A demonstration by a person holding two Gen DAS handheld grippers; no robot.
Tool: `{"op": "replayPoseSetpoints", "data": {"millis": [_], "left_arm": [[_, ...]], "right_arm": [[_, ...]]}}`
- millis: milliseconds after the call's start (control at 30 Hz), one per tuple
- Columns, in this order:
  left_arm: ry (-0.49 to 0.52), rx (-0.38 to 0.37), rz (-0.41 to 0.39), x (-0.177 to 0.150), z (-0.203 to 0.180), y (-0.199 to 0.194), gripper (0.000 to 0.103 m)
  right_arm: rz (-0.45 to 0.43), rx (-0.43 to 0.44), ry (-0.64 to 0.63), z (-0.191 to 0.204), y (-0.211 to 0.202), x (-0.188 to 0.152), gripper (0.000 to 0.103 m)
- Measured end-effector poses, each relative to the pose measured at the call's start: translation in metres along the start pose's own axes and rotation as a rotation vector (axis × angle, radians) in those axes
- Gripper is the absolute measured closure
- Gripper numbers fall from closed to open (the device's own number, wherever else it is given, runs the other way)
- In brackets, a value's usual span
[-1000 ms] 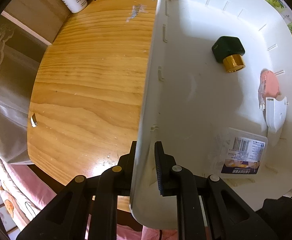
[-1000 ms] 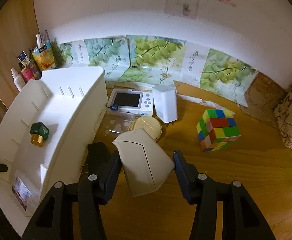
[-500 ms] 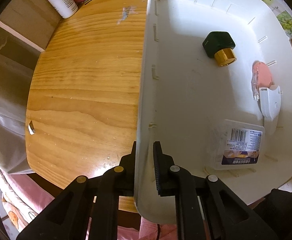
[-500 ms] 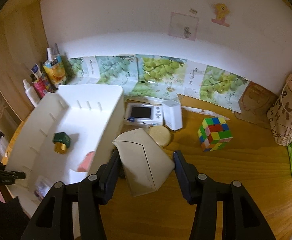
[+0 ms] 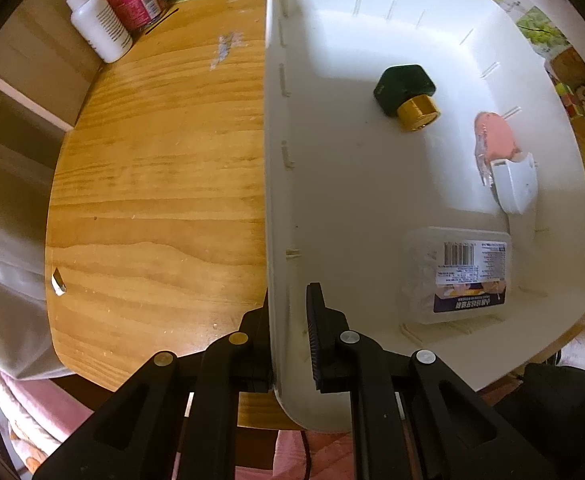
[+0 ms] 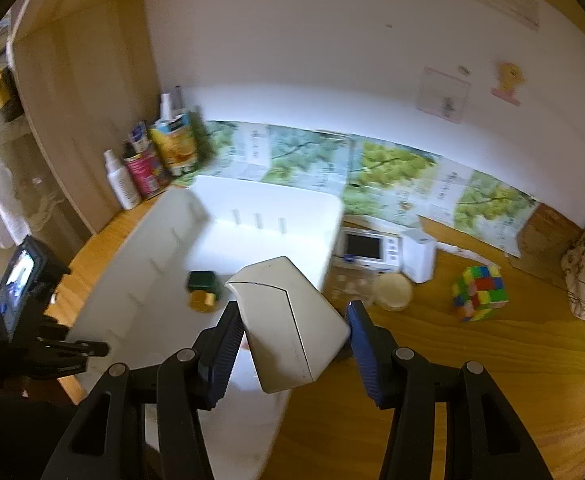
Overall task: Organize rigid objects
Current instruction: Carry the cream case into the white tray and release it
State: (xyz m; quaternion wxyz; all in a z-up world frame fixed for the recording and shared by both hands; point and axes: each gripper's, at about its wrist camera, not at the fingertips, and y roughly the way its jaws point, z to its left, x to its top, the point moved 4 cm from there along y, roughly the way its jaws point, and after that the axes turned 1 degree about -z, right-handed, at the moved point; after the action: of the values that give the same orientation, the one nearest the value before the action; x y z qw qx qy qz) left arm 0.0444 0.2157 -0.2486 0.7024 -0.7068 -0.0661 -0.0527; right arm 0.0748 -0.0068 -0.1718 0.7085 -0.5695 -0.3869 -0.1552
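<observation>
**White case lifted and heading for the bin**

On your left, the left hand-held gripper (image 5: 288,336) stays clenched on the near wall of the white bin (image 5: 352,184), pointing straight down and barely shifting, so the bin is steadied on the wooden surface (image 5: 160,184). Inside it lie a green and gold cap (image 5: 406,94), a pink piece (image 5: 494,140), a small white part (image 5: 516,186) and a clear labelled box (image 5: 456,276)

Moving right, your right hand-held gripper (image 6: 292,344) is grasping the white case (image 6: 288,320), and since a second ago it has risen off the surface and swung over towards the bin, so the case now hangs above the bin's near right edge. That suggests the drop-in comes next. The colour cube (image 6: 480,292) and the monitor (image 6: 366,246) remain out on the surface, unsorted
</observation>
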Motion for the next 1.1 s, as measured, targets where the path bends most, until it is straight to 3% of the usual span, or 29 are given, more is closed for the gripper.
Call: {"op": "replayPoseSetpoints", "data": {"millis": [567,633,733,1100], "left_arm": [[0.075,-0.047,-0.057,-0.022,0.008,-0.016,0.090],[0.077,-0.050,-0.061,-0.022,0.008,-0.015,0.090],[0.079,-0.049,-0.065,-0.024,0.007,-0.015,0.090],[0.056,-0.018,-0.083,-0.026,0.004,-0.019,0.090]], "right_arm": [[0.065,0.064,-0.052,0.064,0.005,-0.018,0.049],[0.070,0.079,-0.053,0.068,0.005,-0.020,0.045],[0.064,0.091,-0.040,0.071,0.003,-0.022,0.035],[0.033,0.052,-0.017,0.059,-0.005,-0.030,0.035]]}}
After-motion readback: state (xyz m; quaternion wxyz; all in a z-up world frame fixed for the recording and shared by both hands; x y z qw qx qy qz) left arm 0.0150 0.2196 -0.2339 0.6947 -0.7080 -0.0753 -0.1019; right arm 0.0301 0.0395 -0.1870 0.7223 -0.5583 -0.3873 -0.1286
